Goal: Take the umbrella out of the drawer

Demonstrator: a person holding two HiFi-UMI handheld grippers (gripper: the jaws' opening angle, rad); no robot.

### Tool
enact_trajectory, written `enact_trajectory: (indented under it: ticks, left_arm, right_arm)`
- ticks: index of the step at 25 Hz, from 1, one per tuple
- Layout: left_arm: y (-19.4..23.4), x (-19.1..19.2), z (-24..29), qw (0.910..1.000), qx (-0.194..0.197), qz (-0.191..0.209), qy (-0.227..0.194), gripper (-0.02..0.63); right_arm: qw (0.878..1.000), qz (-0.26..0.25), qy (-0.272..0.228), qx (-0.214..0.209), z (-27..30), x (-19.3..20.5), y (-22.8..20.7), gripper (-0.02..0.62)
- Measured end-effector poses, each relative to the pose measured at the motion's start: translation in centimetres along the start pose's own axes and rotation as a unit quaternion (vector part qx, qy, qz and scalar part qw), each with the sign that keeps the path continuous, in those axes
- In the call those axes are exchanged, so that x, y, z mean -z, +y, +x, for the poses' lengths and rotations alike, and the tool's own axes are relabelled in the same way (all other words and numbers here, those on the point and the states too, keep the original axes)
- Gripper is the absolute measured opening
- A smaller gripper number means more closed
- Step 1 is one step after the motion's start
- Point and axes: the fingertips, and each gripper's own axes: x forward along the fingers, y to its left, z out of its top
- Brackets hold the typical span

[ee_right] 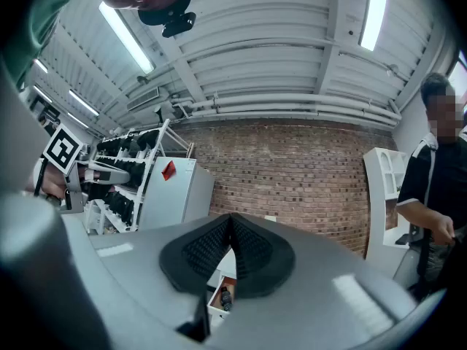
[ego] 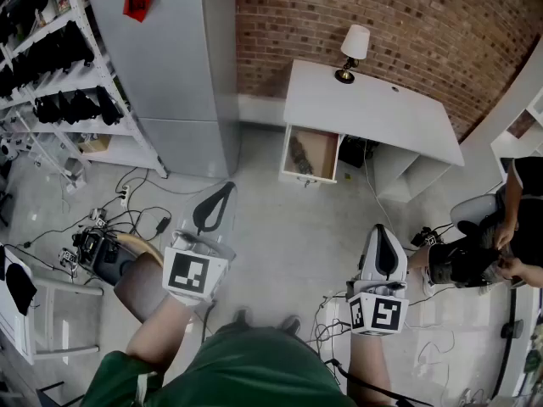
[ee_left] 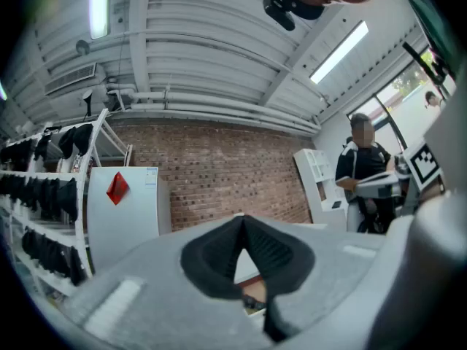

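A white desk (ego: 373, 108) stands against the brick wall, its drawer (ego: 311, 153) pulled open toward me. A dark folded umbrella (ego: 300, 154) lies inside the drawer; it also shows below the closed pads in the right gripper view as the umbrella (ee_right: 225, 296). My left gripper (ego: 222, 192) is shut and empty, held well short of the desk at lower left. My right gripper (ego: 383, 242) is shut and empty too, at lower right. Both point toward the desk from a distance.
A grey cabinet (ego: 174, 66) stands left of the desk, with a shelf rack (ego: 59, 66) of dark items beyond it. A lamp (ego: 352, 51) sits on the desk. Cables (ego: 127, 214) trail over the floor. A seated person (ego: 501, 236) is at the right.
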Motion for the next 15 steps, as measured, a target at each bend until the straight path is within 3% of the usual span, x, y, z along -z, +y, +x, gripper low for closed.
enact_trajectory:
  ticks: [15]
  left_arm:
    - [7.9, 1.0, -3.8, 0.9995, 0.03, -0.006, -0.011, -0.002]
  right_arm:
    - [0.998, -0.002, 0.02, 0.064, 1.2, -0.9, 6.1, 0.002]
